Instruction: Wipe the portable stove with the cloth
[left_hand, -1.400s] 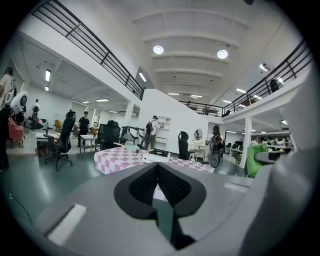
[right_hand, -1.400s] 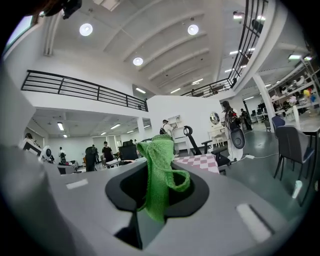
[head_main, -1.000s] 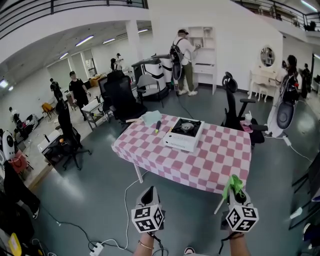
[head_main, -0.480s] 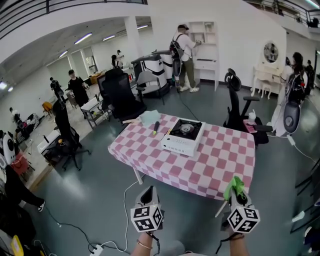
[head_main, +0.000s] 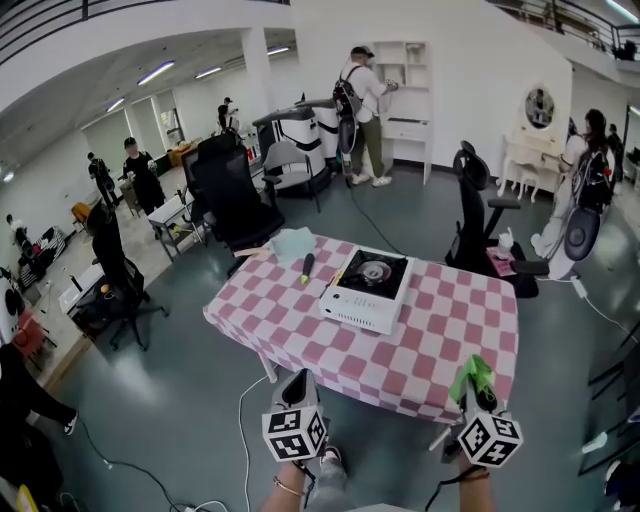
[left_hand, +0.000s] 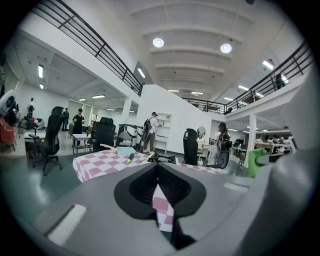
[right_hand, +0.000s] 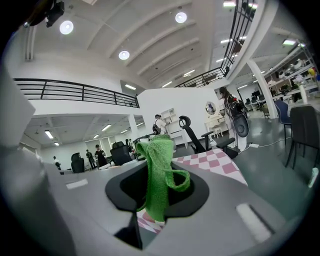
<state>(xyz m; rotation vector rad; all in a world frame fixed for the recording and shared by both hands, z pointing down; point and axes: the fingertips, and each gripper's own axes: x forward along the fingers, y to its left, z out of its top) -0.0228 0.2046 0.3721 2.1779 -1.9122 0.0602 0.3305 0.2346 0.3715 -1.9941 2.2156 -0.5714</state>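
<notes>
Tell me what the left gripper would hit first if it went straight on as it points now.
The left gripper would probably meet the near edge of the checked tablecloth first: it shows dead ahead past the shut jaws. The portable stove sits farther back. Depth is unclear.

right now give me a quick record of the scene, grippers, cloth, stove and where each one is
left gripper: jaws together, nothing held
right gripper: shut on green cloth
portable stove: on checked table, nothing touching it
grippers vs table: both short of its near edge
wiping: not yet begun
</notes>
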